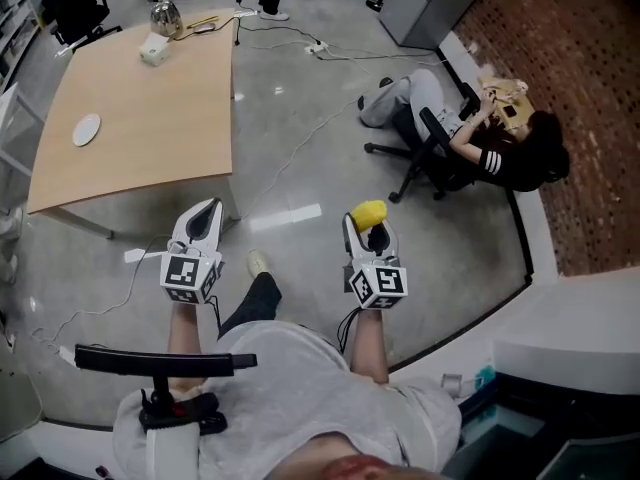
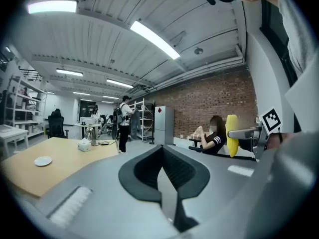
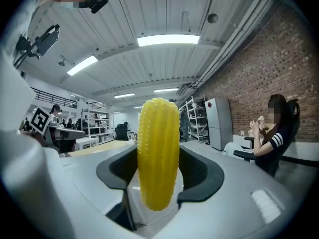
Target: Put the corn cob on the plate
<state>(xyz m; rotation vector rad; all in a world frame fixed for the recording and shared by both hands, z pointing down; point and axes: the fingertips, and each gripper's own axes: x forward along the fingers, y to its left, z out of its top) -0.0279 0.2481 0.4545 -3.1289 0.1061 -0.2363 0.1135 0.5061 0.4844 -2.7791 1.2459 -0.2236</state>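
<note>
Corn cob (image 3: 158, 133) stands upright in the right claw (image 3: 158, 159), whose dark pads press on it from both sides. Its rounded top rises well above the pads and its lower end hangs free below them. In the head view the yellow cob (image 1: 368, 212) pokes out past the tip of the right claw (image 1: 367, 226), which is held out over the grey floor (image 1: 300, 158).

The left claw (image 2: 162, 151) is drawn together with its tips meeting, and nothing sits between them. From the head view it (image 1: 205, 214) hangs beside the right one, also above the floor and just off the near corner of the bench (image 1: 150, 118).

The plate (image 1: 87, 129) is small and white and lies on the bench toward its left edge, well apart from both claws, so the cob is not yet on it. At the far end of the bench sit a white box (image 1: 153, 49) and a metal kettle (image 1: 165, 16).

To the right, a seated person (image 1: 500, 148) leans back in an office chair (image 1: 425, 158) near the brick wall (image 1: 580, 88). The left gripper view also catches the plate (image 2: 43, 161) on the wood and the cob (image 2: 232, 135) at the right.
</note>
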